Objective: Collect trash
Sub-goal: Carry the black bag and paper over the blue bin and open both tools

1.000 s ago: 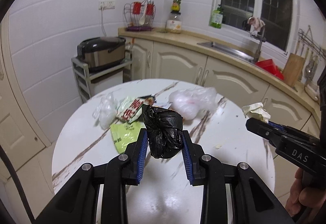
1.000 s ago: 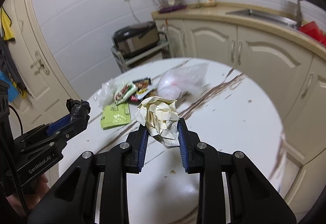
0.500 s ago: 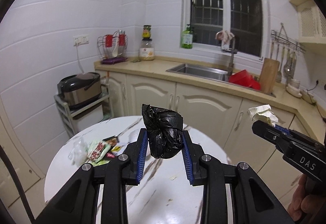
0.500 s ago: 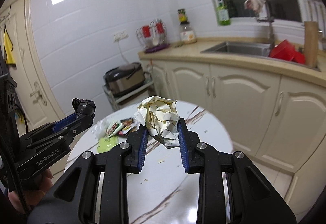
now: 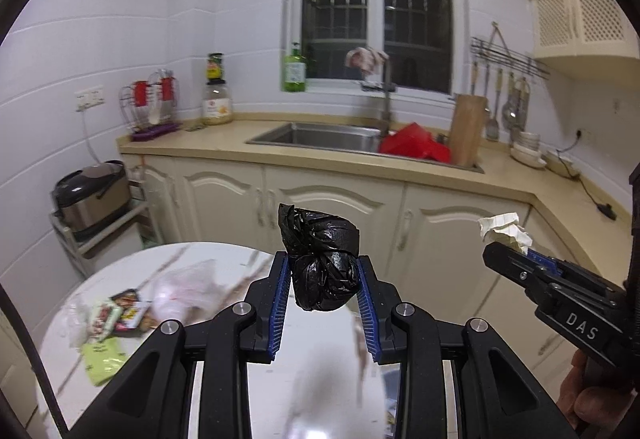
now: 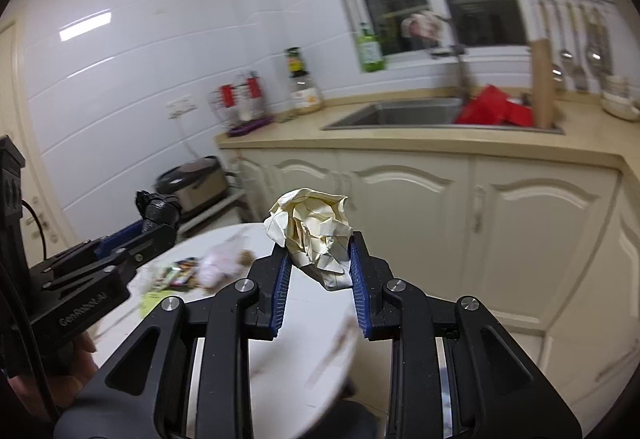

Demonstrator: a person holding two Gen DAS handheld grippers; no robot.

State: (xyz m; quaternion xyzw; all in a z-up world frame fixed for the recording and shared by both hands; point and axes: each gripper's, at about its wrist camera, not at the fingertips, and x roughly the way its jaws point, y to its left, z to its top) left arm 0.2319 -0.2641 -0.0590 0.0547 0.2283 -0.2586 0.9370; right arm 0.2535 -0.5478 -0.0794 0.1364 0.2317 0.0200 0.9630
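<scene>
My left gripper (image 5: 323,279) is shut on a knotted black plastic bag (image 5: 320,259) and holds it in the air above the round white table (image 5: 224,263). My right gripper (image 6: 318,259) is shut on a crumpled ball of cream paper (image 6: 310,227), also raised above the table (image 6: 280,339). Each gripper shows in the other's view: the right one with the paper (image 5: 505,230) at the right, the left one with the black bag (image 6: 158,209) at the left. Wrappers, a green packet (image 5: 100,355) and a clear plastic bag (image 5: 180,287) lie on the table's left side.
Cream cabinets (image 5: 340,207) and a counter with a steel sink (image 5: 320,137) stand behind the table. A red item (image 5: 412,145) and a wooden board (image 5: 466,127) sit by the sink. A rice cooker (image 5: 90,195) sits on a shelf at the left.
Both grippers have lifted and tilted up from the table with their loads. The table has dropped low in both views and the counter, sink and window now fill them.
</scene>
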